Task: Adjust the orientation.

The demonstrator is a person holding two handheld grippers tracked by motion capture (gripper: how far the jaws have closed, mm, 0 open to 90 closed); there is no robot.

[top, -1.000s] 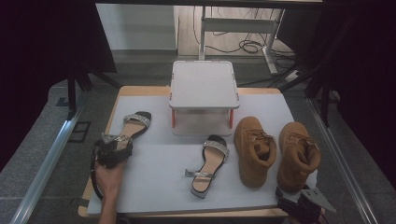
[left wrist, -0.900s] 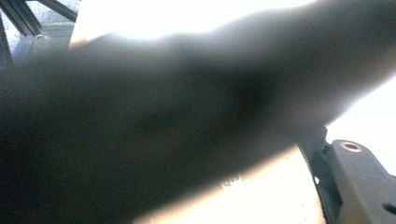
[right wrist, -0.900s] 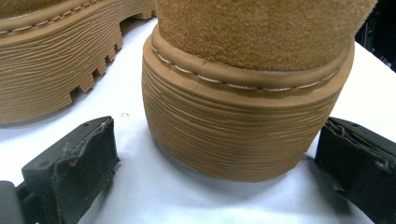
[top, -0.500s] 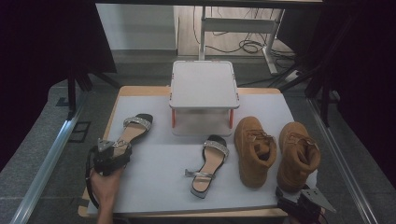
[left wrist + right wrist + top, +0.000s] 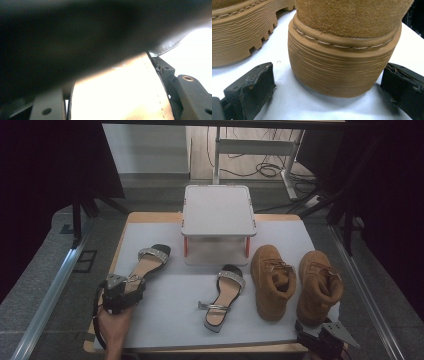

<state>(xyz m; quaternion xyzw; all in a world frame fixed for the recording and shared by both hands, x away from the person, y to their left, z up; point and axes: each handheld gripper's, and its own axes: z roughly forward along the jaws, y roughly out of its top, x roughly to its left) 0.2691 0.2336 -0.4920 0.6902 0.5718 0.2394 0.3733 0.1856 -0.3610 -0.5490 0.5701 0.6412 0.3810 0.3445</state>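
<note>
While the left gripper (image 5: 131, 285) at the lower left of the high view holds the heel of the left sandal (image 5: 146, 263), a light, thin-soled thing best pinched across that stiff heel; the right gripper (image 5: 329, 82) stands wide around the boot's heel (image 5: 342, 65), not touching.

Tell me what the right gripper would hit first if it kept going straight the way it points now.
Most likely the heel of the right-hand tan boot. The right gripper has its jaws open on either side of that heel, apart from it, with bare white table cover in between.
</note>
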